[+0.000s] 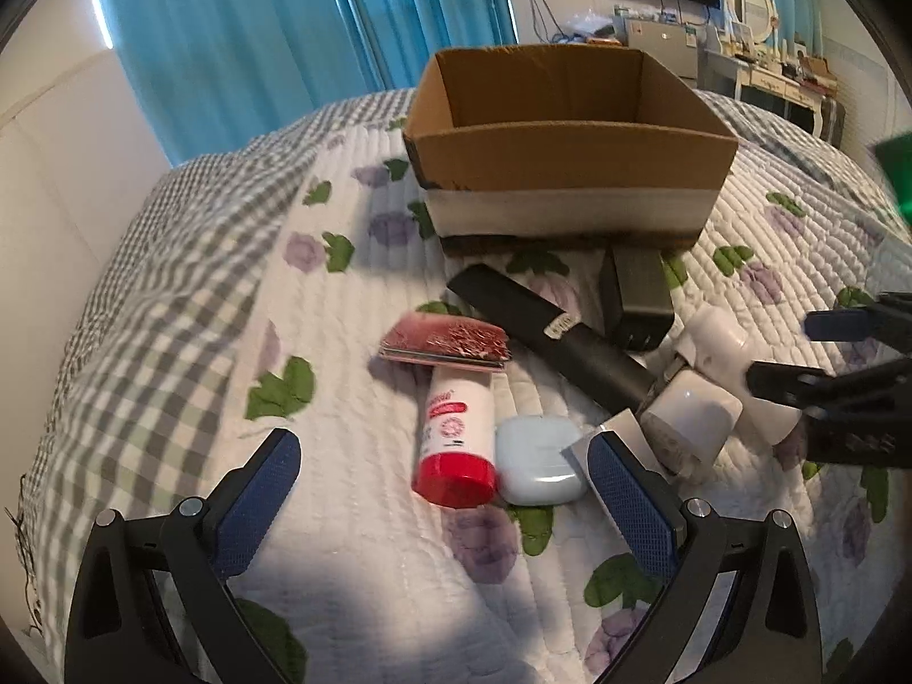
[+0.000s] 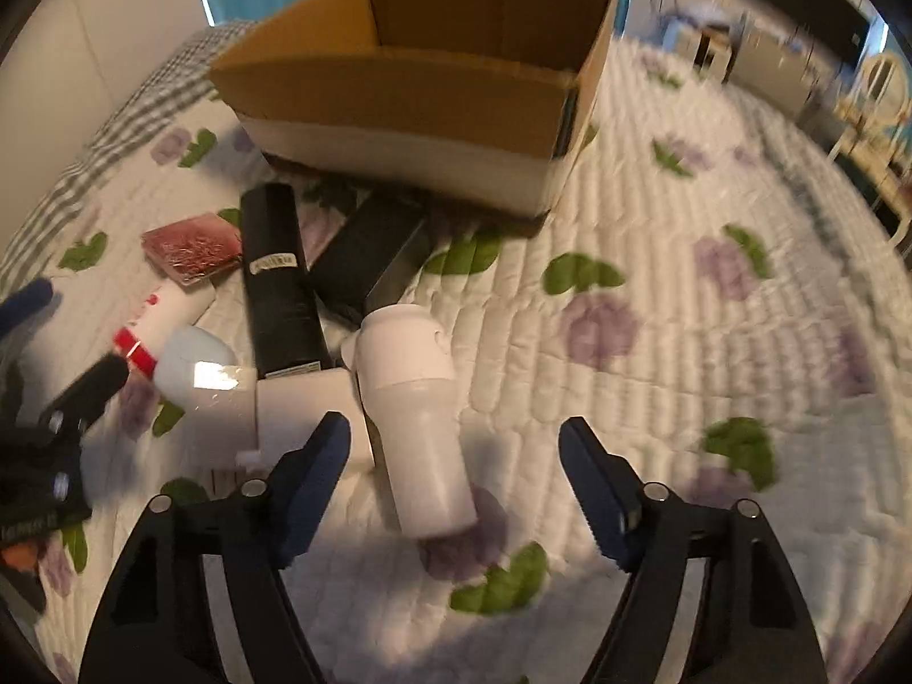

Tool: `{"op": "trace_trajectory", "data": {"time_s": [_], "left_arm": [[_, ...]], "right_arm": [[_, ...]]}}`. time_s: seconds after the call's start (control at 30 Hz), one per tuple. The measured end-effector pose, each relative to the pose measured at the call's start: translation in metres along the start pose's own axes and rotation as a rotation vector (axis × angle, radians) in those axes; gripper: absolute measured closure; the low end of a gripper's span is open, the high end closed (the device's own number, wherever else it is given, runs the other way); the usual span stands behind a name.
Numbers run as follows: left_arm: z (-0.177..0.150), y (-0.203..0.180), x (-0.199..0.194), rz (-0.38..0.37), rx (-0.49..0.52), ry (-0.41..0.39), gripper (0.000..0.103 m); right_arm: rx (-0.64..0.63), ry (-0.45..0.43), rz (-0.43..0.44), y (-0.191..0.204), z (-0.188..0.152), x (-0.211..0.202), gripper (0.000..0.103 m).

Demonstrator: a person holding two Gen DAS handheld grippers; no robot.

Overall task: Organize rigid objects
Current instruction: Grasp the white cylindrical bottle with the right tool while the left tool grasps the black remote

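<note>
An open cardboard box [image 1: 570, 159] stands on the quilted bed; it also shows in the right wrist view [image 2: 399, 91]. In front of it lie a red-capped white tube [image 1: 456, 439], a pale blue case [image 1: 536, 459], a red flat box [image 1: 444, 342], a long black bar [image 1: 553, 336], a black charger [image 1: 635, 296] and white bottles [image 1: 692, 410]. My left gripper [image 1: 444, 490] is open, its fingers either side of the tube and case. My right gripper [image 2: 456, 450] is open around the lower part of a white bottle [image 2: 416, 399]. It also shows at the right edge of the left wrist view [image 1: 821, 353].
The floral quilt [image 2: 684, 342] spreads to the right of the pile. A grey checked cover [image 1: 142, 285] lies to the left. Blue curtains [image 1: 285, 28] hang behind the bed, and a dresser with a mirror [image 1: 752, 0] stands at the back right.
</note>
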State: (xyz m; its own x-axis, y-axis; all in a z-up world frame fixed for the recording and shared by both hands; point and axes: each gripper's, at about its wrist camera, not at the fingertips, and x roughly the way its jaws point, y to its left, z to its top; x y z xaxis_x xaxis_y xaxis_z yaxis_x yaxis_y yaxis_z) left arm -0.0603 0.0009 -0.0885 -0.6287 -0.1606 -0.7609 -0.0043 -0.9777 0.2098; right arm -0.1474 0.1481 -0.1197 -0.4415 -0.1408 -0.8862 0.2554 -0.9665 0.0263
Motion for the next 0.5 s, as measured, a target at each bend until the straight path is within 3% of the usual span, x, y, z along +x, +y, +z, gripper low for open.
{"op": "trace_trajectory", "data": {"time_s": [0.1,0.13,0.2,0.37,0.5], "left_arm": [[0.004,-0.005,0.004,-0.012,0.006,0.013,0.0],[0.005,-0.008,0.005,-0.012,0.012,0.016,0.0],[0.008,-0.014,0.007,-0.01,0.027,0.02,0.0],[0.029,-0.023,0.02,-0.053,-0.006,0.056,0.0],[0.046,-0.033,0.041,-0.065,-0.041,0.095,0.013]], "right_arm": [[-0.011,0.021,0.029,0.002,0.009,0.017,0.033],[-0.021,0.029,0.03,0.005,0.012,0.024,0.044],[-0.021,0.046,0.071,0.006,0.014,0.032,0.059],[-0.043,-0.024,0.041,-0.002,0.013,0.005,0.059],[-0.063,-0.046,-0.023,-0.015,0.022,-0.009,0.059]]}}
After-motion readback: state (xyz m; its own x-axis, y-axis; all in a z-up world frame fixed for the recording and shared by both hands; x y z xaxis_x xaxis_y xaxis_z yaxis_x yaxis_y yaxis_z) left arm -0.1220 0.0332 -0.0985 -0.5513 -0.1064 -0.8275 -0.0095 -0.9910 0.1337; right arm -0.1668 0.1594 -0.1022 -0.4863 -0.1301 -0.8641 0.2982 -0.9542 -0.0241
